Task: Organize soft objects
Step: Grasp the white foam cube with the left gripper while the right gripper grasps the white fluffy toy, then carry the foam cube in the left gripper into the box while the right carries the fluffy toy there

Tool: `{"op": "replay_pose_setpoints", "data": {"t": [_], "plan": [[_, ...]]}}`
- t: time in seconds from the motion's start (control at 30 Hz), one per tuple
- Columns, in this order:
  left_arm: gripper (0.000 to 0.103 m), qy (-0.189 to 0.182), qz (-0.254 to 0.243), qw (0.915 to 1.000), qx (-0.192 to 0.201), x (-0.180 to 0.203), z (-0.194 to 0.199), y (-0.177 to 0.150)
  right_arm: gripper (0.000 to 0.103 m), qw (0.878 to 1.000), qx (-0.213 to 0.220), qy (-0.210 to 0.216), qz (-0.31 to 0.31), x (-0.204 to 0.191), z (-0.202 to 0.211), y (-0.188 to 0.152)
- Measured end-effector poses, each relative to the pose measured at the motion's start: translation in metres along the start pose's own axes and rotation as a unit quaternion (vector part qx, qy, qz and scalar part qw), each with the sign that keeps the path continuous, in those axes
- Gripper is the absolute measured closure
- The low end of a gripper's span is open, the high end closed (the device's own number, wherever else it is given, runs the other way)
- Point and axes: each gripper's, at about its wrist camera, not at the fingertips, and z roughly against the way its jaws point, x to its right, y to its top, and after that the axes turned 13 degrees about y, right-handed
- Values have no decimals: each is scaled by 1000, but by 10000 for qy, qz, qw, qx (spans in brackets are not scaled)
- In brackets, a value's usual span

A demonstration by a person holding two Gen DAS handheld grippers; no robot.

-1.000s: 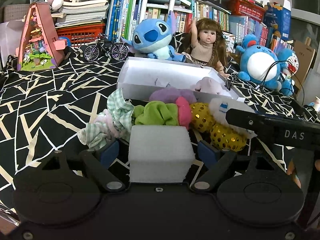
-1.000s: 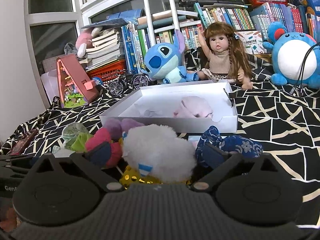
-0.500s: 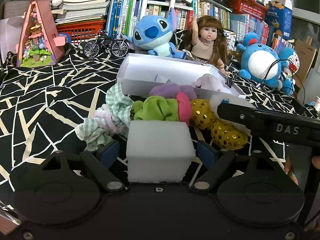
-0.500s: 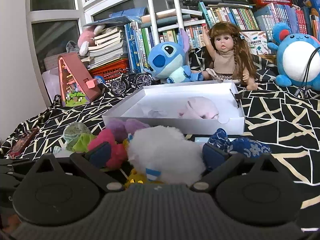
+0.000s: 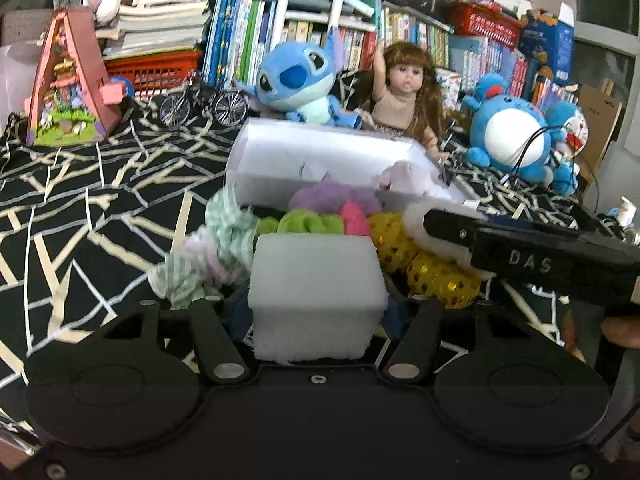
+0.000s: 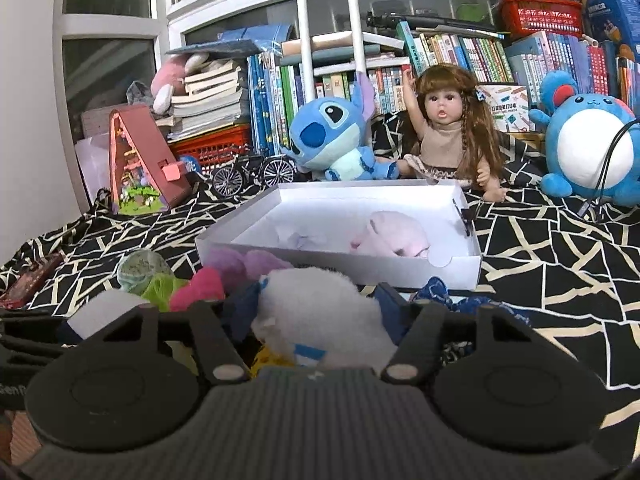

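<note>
1. Bookshelves (image 6: 460,60) packed with upright books are seen behind a surface draped in a black cloth with pale crossing lines (image 5: 80,208).
2. A white foam block (image 5: 316,296) is pinched between the fingers of the left tool (image 5: 316,316), which is closed against its two sides.
3. A white fluffy ball (image 6: 320,316) is pinched by the right tool (image 6: 320,312), with its blue pads pressed into the fluff.
4. Just ahead of the left tool, a heap of soft things is laid out in a row: a green-checked scrunchie (image 5: 224,232), a lime green scrunchie (image 5: 308,222), a pink piece (image 5: 354,218), a purple piece (image 5: 332,198) and a gold sequinned scrunchie (image 5: 432,268).
5. A dark blue flowered fabric piece (image 6: 440,292) is seen beside the right tool, near the box front.
6. Beyond the heap, a shallow white box (image 6: 452,272) is placed, and a pale pink plush (image 6: 392,236) is lying inside it toward its right end.
7. Behind the box, a blue Stitch plush (image 6: 332,140) and a long-haired doll (image 6: 448,136) are seated side by side.
8. A round blue and white plush (image 6: 592,152) is set off to the right, and a model bicycle (image 6: 252,172) and a triangular toy house (image 6: 140,164) to the left.
</note>
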Motion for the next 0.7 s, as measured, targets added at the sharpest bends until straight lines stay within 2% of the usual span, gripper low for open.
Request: {"op": "replay_pose_setpoints", "data": {"t": [0.03, 0.07, 0.17, 0.27, 0.3, 0.4, 0.6, 0.63, 0.7], "plan": [[44, -26, -1, 10000, 45, 0, 2, 3, 46, 10000, 22, 4, 11, 0, 1, 1], [44, -45, 2, 9999, 89, 0, 5, 5, 53, 10000, 43, 10, 20, -1, 2, 3], [44, -121, -27, 9997, 231, 0, 11, 16, 53, 10000, 37, 0, 45, -1, 1, 8], [44, -160, -31, 9993, 332, -1, 15, 25, 48, 10000, -50, 64, 4, 1, -1, 5], [44, -154, -28, 9992, 365, -1, 16, 27, 40, 9999, -76, 82, 0, 1, -1, 4], [44, -147, -15, 9990, 415, -1, 17, 32, 30, 9998, -168, 41, 54, 1, -2, -2], [44, -157, -8, 9990, 416, -2, 17, 33, 22, 9994, -320, -96, -10, 10, -8, -10], [44, -161, -11, 9990, 423, -2, 17, 33, 22, 9993, -338, -115, -74, 13, -9, -11], [44, -172, -14, 9989, 428, -2, 15, 35, 35, 9992, -274, -92, -261, 18, -7, -12]]}}
